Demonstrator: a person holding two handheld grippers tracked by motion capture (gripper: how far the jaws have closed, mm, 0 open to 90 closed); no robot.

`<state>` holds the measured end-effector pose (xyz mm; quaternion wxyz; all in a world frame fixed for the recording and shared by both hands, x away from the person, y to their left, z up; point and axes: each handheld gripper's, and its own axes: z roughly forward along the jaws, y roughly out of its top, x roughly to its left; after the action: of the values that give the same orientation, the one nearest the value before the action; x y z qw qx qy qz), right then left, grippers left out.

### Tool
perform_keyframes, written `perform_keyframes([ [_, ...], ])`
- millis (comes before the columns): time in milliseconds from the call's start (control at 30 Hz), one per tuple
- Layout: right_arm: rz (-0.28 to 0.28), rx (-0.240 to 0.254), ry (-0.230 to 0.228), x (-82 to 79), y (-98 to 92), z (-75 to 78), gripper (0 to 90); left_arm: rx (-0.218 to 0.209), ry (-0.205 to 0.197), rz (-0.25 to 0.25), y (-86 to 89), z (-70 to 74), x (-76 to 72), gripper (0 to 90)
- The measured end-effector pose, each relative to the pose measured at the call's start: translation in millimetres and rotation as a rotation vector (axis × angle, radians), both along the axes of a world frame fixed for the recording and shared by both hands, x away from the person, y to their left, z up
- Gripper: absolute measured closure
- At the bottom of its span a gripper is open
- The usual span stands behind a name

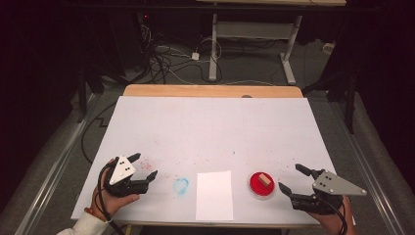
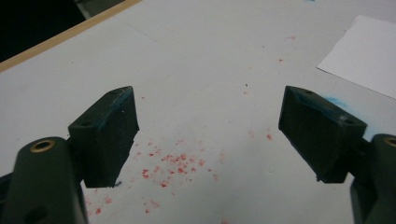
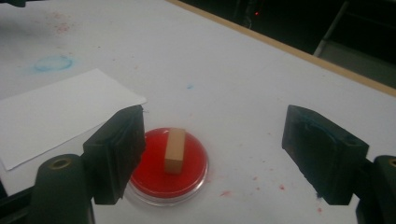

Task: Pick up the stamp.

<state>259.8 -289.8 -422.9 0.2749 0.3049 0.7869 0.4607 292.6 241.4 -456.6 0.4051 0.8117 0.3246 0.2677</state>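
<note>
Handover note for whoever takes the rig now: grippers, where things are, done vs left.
Left gripper: open, holding nothing, over red specks at the table's near left.
Right gripper: open, holding nothing, just right of the red dish, not touching it.
Wooden block: stands in the red dish.
White paper sheet: flat between the dish and a blue ring smudge.
Done: nothing gripped.
Left: probably pick the block from the dish; the paper looks unmarked.

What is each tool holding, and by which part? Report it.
Nothing is held. The left tool and the right tool both stand open and empty; the wooden block lies untouched in the red dish.
</note>
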Motion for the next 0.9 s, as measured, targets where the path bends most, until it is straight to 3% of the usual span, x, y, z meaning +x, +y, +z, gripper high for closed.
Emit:
perform_keyframes([
  [167, 0.052, -0.047, 0.083, 9.1, 11.9, 10.2, 22.2, 0.015, 0.004, 0.004, 0.5, -1.1, -1.1, 19.3],
  [233, 0.059, -0.056, 0.097, 10.4, 15.1, 12.6, 22.2, 0.005, 0.003, 0.005, 1.0, -0.9, -1.2, 19.3],
  [267, 0.079, -0.083, 0.116, 11.6, 21.3, 16.4, 26.1, 0.006, 0.004, 0.006, 0.9, -1.1, -1.2, 19.2],
  [400, 0.072, -0.139, 0.152, 16.6, 31.5, 19.3, 28.9, 0.014, 0.01, 0.003, -0.2, -2.4, -1.2, 19.3],
  [633, 0.065, -0.196, 0.245, 27.8, 44.1, 9.6, 35.0, 0.02, 0.016, -0.003, -1.7, -3.0, -0.5, 19.2],
  [900, 0.055, -0.214, 0.279, 33.8, 49.7, 0.5, 38.1, 0.022, 0.021, -0.009, -2.5, -4.0, -0.1, 19.2],
])
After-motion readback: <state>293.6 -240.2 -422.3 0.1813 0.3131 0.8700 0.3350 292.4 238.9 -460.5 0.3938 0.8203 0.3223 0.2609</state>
